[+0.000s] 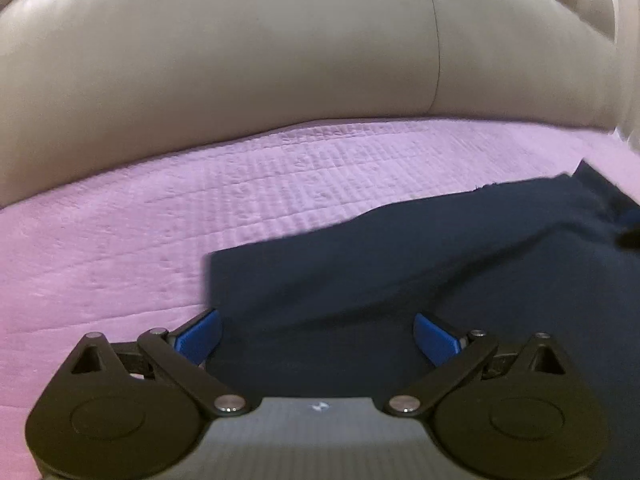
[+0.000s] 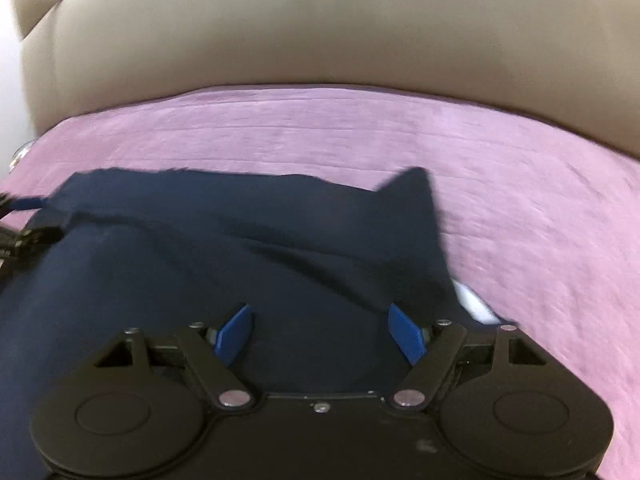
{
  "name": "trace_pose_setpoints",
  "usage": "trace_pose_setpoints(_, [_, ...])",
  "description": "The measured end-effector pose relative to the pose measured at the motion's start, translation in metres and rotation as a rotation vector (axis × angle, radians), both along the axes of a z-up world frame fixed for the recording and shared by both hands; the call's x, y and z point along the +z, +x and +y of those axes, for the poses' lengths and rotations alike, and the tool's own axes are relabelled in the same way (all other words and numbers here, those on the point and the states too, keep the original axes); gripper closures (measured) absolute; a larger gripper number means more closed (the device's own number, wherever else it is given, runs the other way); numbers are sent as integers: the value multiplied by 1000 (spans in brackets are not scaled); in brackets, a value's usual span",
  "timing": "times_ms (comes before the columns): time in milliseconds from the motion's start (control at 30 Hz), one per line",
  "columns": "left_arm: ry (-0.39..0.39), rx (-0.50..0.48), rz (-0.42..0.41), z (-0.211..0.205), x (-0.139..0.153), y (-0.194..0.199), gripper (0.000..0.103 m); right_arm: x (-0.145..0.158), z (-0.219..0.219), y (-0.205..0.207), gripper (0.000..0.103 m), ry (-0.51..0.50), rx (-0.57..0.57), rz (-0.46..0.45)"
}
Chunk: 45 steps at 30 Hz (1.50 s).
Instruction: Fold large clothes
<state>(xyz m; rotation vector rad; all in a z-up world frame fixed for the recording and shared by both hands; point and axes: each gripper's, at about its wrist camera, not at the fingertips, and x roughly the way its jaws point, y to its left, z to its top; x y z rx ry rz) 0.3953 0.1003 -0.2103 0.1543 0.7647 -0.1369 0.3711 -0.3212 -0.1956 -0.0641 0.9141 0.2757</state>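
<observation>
Pink quilt (image 1: 120, 248) runs bare beyond navy garment (image 1: 400, 272), sofa back (image 1: 240, 60) ahead. Your left gripper (image 1: 318, 334) and right gripper (image 2: 320, 334) hover spread wide over garment, gripping nothing.

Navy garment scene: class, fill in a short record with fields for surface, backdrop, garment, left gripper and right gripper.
surface: pink quilted cover
backdrop: beige leather cushion
garment: navy garment lying on the cover, creased, one corner sticking up
left gripper: left gripper open, over the garment's left edge, holding nothing
right gripper: right gripper open, above the garment, holding nothing
</observation>
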Motion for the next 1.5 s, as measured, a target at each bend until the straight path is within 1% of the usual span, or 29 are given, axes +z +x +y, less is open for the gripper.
trace_pose_setpoints(33, [36, 19, -1, -2, 9, -5, 3, 12, -1, -5, 15, -17, -38, -3])
trace_pose_setpoints(67, [33, -5, -21, -3, 18, -9, 6, 25, 2, -13, 14, -8, -29, -13])
trace_pose_setpoints(133, [-7, -121, -65, -15, 44, -25, 5, 52, 13, -36, 15, 84, 111, -64])
trace_pose_setpoints(167, [-37, -183, -76, -26, 58, -35, 0, 62, 24, -48, 15, 102, 188, -77])
trace_pose_setpoints(200, [-76, -255, -72, -40, 70, -44, 0, 67, 38, -58, 14, 90, 256, -70])
trace_pose_setpoints(267, [-142, -413, -19, -70, 82, -58, 0, 60, 67, -68, 14, 25, 361, -18])
trace_pose_setpoints(300, [-148, -490, 20, -87, 80, -63, 0, 51, 79, -75, 14, -37, 406, 1])
trace_pose_setpoints(367, [-84, -592, 82, -121, 62, -72, 0, 22, 94, -85, 14, -199, 433, 39])
trace_pose_setpoints(400, [-27, -615, 129, -134, 46, -78, 0, 10, 91, -91, 13, -225, 429, 32])
trace_pose_setpoints(433, [9, -611, 167, -141, 26, -81, 0, 4, 82, -95, 11, -216, 416, 19])
trace_pose_setpoints(467, [-31, -600, 161, -134, 15, -84, 0, 2, 66, -99, 10, -163, 369, 14])
trace_pose_setpoints(500, [-111, -571, 153, -119, 9, -86, 0, 1, 48, -99, 6, -106, 312, 39])
trace_pose_setpoints(533, [-145, -549, 165, -106, 5, -85, 0, -1, 25, -99, 5, -48, 263, 74])
trace_pose_setpoints(600, [-113, -540, 158, -90, 5, -96, 0, 0, -3, -100, 6, 30, 224, 111])
trace_pose_setpoints(633, [-115, -522, 172, -83, 7, -98, 0, 5, -7, -102, 6, 21, 222, 120])
trace_pose_setpoints(700, [-117, -484, 205, -73, 15, -94, 0, 21, 7, -111, 7, -89, 221, 85])
trace_pose_setpoints(733, [-131, -459, 218, -72, 19, -94, 0, 33, 17, -119, 7, -106, 237, 40])
trace_pose_setpoints(800, [-169, -418, 215, -75, 29, -92, 2, 50, 33, -134, 7, 14, 309, -7])
trace_pose_setpoints(833, [-184, -433, 201, -79, 32, -98, 1, 54, 45, -139, 7, 53, 352, -15])
trace_pose_setpoints(900, [-162, -520, 169, -103, 42, -102, 1, 48, 76, -145, 7, -33, 416, -42])
trace_pose_setpoints(1000, [-9, -617, 173, -141, 26, -113, 0, 7, 104, -152, 6, -207, 527, 3])
trace_pose_setpoints(1033, [17, -637, 164, -143, 17, -117, 0, -3, 100, -159, 5, -230, 556, -44])
trace_pose_setpoints(1100, [-44, -641, 150, -127, 8, -118, 0, -7, 87, -168, 5, -222, 562, -97])
trace_pose_setpoints(1167, [-82, -616, 152, -111, 4, -119, 0, -11, 78, -174, 1, -255, 543, -98])
trace_pose_setpoints(1233, [-57, -622, 138, -100, 2, -128, 0, -14, 60, -179, 0, -231, 526, -70])
trace_pose_setpoints(1300, [4, -638, 119, -91, -6, -136, 0, -18, 38, -178, 0, -205, 492, -45])
trace_pose_setpoints(1367, [-2, -628, 92, -81, -7, -141, 0, -19, 27, -179, 0, -194, 463, -50])
trace_pose_setpoints(1433, [40, -598, 64, -75, -9, -141, 0, -18, 17, -184, 0, -189, 437, -51])
trace_pose_setpoints(1500, [38, -576, 63, -52, -5, -154, 0, -21, 11, -186, 0, -198, 424, -56])
